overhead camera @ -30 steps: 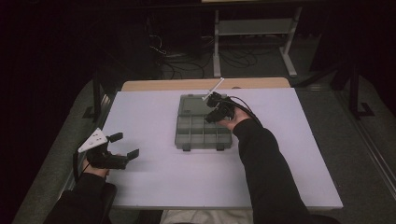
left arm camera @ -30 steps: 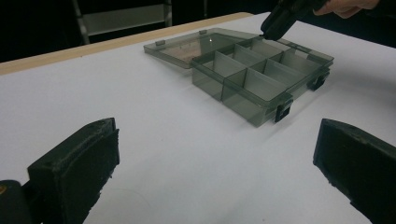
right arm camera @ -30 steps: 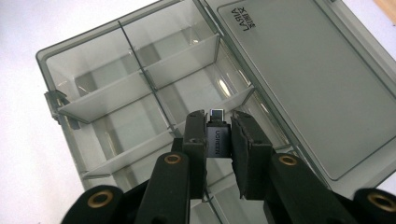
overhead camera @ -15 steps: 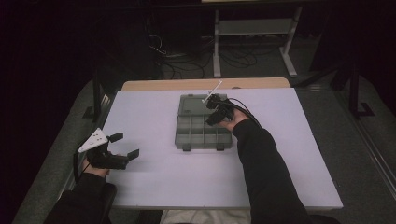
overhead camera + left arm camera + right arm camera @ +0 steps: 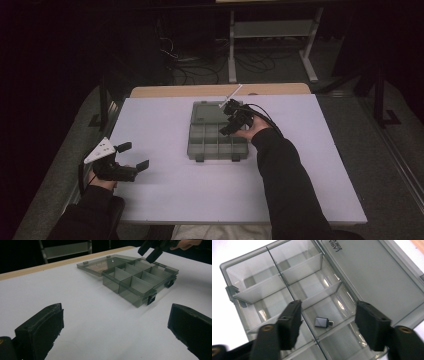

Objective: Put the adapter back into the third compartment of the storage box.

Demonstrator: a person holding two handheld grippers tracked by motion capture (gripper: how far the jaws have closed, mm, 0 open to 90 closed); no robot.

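Observation:
A smoky clear compartment box (image 5: 210, 146) lies in the middle of the table with its lid (image 5: 207, 111) folded flat to the far side. My right gripper (image 5: 228, 122) hovers open over the box's right rear cells. In the right gripper view a small grey USB adapter (image 5: 323, 322) lies loose in one cell, right below the spread jaws of that gripper (image 5: 328, 307), untouched. The other cells I can see hold nothing. My left gripper (image 5: 135, 155) rests open near the table's left front, well away from the box (image 5: 127, 293), with nothing between its jaws (image 5: 116, 315).
The white tabletop (image 5: 310, 165) stretches wide to the right and front of the box. A wooden strip (image 5: 200, 90) runs along the far edge. Behind the table are a metal shelf frame (image 5: 272, 30) and floor cables (image 5: 200, 62).

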